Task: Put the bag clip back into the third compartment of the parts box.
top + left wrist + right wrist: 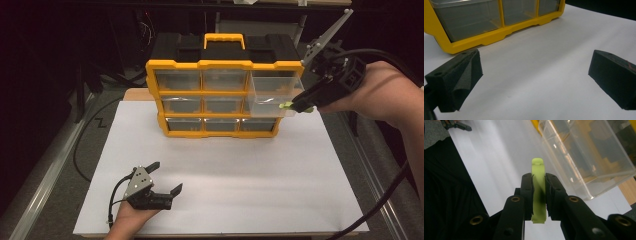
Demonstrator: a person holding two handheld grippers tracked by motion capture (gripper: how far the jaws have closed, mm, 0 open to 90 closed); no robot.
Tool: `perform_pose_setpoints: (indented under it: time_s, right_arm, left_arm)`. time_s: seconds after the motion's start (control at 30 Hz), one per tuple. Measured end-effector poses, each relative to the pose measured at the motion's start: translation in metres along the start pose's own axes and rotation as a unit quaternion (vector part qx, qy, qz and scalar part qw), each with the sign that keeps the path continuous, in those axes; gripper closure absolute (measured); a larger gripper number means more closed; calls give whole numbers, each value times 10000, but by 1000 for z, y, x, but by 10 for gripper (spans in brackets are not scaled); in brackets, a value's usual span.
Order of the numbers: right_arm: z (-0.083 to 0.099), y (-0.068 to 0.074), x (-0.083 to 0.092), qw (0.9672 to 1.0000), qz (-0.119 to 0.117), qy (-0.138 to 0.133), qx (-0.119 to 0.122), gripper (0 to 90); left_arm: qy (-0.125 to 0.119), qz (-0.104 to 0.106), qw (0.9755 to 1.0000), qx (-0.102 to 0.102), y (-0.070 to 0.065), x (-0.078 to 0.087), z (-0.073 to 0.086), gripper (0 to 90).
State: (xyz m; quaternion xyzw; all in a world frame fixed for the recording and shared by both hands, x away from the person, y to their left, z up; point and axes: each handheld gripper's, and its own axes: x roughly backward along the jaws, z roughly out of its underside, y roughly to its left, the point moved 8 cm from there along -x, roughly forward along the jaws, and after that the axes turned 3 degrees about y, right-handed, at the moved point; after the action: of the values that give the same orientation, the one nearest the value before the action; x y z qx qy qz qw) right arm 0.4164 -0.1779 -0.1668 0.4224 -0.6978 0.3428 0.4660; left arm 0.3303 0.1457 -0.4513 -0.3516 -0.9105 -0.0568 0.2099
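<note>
White table sheet [225, 190] below, right fingers [539, 192] clamp green clip [538, 182] pointing lengthwise toward drawer [275, 95].

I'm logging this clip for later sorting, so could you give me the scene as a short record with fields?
held item: light green clip-like piece, clamped between the right gripper pads
right gripper place: beside the pulled-out clear drawer, top right row
organizer: yellow and black drawer cabinet with nine clear drawers, standing on the white sheet
left gripper: open, holds nothing, low over the sheet near the front edge
drawer contents: look empty
</note>
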Motion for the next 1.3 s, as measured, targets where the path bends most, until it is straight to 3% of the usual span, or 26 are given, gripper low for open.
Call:
perform_pose_setpoints:
  time_s: [0.33, 0.77, 0.93, 1.07, 1.3]
  right_arm:
    - [-25, -14, -6, 10000, 60, -7, 26, 787]
    - [-53, -39, -17, 9994, 319, 108, 57, 787]
    - [-55, -45, -22, 9992, 365, 84, 149, 787]
    - [-52, -53, -30, 9991, 404, 139, 67, 787]
    - [-43, -58, -52, 9994, 236, 239, -7, 785]
  left_arm:
    - [-50, 24, 10000, 67, -1, 1, -1, 3]
    - [-58, 82, 9999, 71, -2, 3, 0, 3]
    - [-69, 114, 9999, 60, -3, 3, 0, 3]
    - [-74, 123, 9999, 67, -3, 2, -1, 3]
    - [-86, 138, 9999, 53, -3, 3, -1, 3]
